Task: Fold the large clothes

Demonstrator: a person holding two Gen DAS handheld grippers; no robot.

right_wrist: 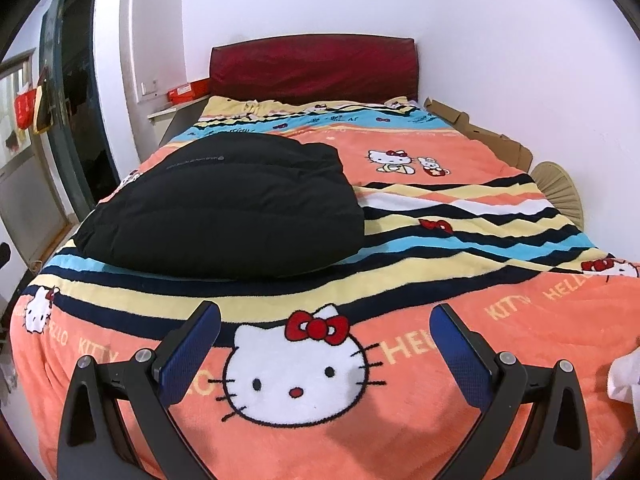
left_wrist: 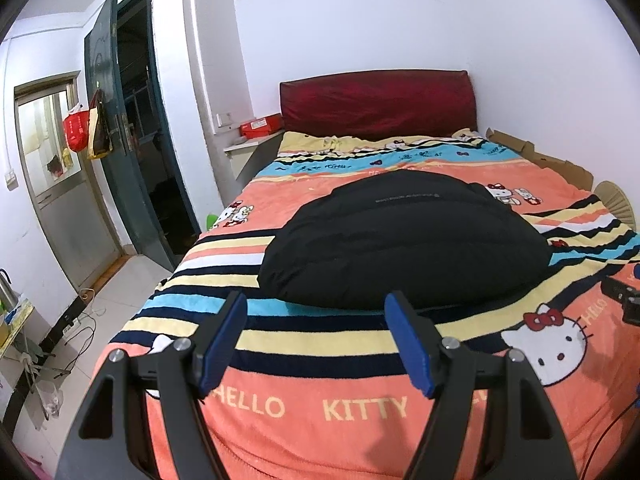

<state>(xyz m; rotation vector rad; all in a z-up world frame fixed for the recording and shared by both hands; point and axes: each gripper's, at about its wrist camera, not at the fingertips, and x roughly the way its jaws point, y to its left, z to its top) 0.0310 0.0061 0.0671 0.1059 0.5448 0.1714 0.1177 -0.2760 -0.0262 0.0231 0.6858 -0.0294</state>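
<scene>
Black padded jacket (left_wrist: 404, 240) lies folded into a thick rounded bundle on the bed (left_wrist: 304, 412), on the striped band of the Hello Kitty blanket (right_wrist: 420, 216), roughly mid-bed and nearer the door side; a line of small pale lettering runs across its upper surface. Left gripper (left_wrist: 320, 344) hangs above the foot end of the blanket, jaws spread wide with nothing between the blue pads (left_wrist: 224, 344); the jacket's near edge sits just beyond its fingertips, not touching. Right gripper (right_wrist: 326, 350) likewise released, jaws wide and empty, over the large cat-face print (right_wrist: 296, 376); in the right wrist view the jacket lies ahead and to the left, apart from the fingers. A part of the right gripper's black body shows at the right edge of the left wrist view. Dark red headboard (left_wrist: 376, 100) stands against the white wall, with a red box (left_wrist: 260, 126) on the ledge beside it. Flattened cardboard (right_wrist: 480, 132) and a woven fan (right_wrist: 560, 192) lie along the far side of the bed by the wall. Dark green door (left_wrist: 116, 128) stands open at left, with a red bag (left_wrist: 76, 128) hanging on it. Cables trail across the tiled floor (left_wrist: 120, 304).
</scene>
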